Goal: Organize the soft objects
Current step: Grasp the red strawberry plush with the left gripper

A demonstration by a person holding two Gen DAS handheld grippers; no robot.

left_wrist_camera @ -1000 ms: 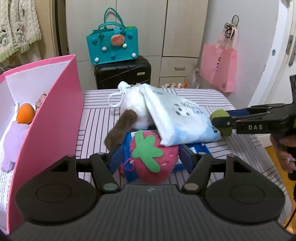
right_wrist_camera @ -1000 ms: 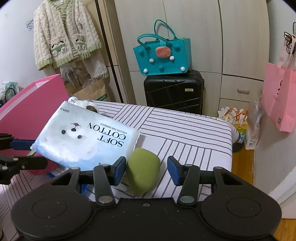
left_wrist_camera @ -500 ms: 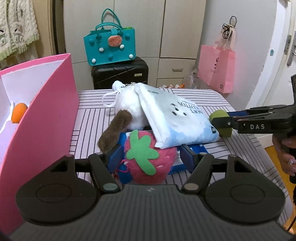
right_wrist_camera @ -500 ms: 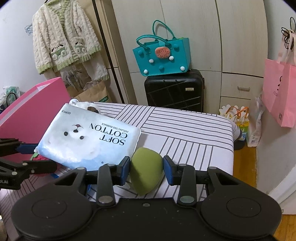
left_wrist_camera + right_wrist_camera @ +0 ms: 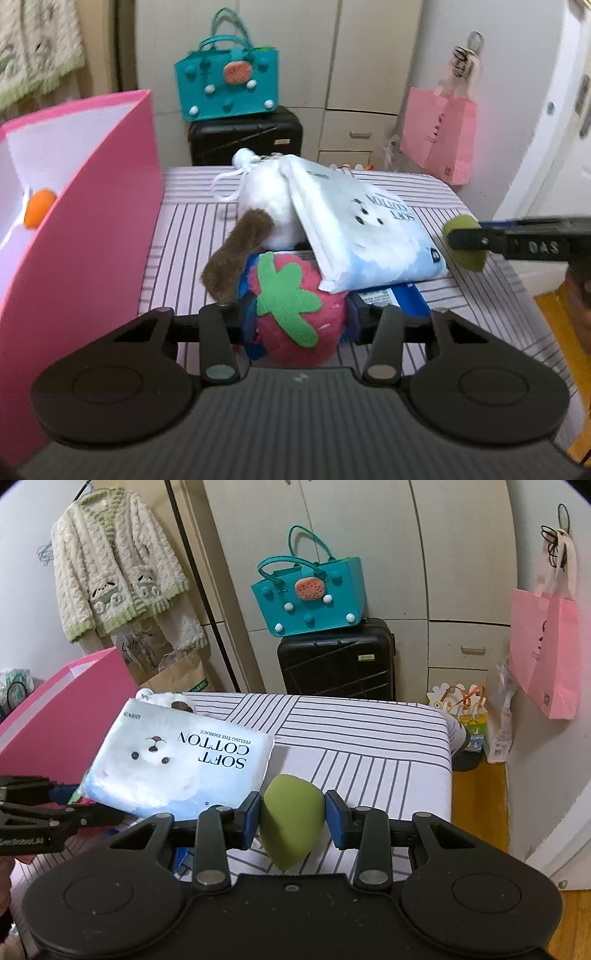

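Observation:
My left gripper (image 5: 301, 319) is shut on a pink strawberry plush (image 5: 295, 314) with a green leaf, at the near end of the striped table (image 5: 192, 236). My right gripper (image 5: 293, 814) is shut on a green egg-shaped sponge (image 5: 291, 825), lifted off the table; the sponge also shows in the left wrist view (image 5: 463, 243). A white "SOFT COTTON" pack (image 5: 362, 236) (image 5: 181, 764) leans on a white plush with a brown tail (image 5: 258, 206). A blue pack (image 5: 399, 299) lies under them.
An open pink box (image 5: 92, 221) stands at the table's left, with an orange ball (image 5: 38, 212) inside. Behind the table are a black suitcase (image 5: 336, 661) with a teal bag (image 5: 310, 594) on it. A pink bag (image 5: 543, 646) hangs at right.
Both grippers have closed onto their objects: the left on the strawberry plush, the right on the green sponge. The right gripper with the sponge has risen slightly.

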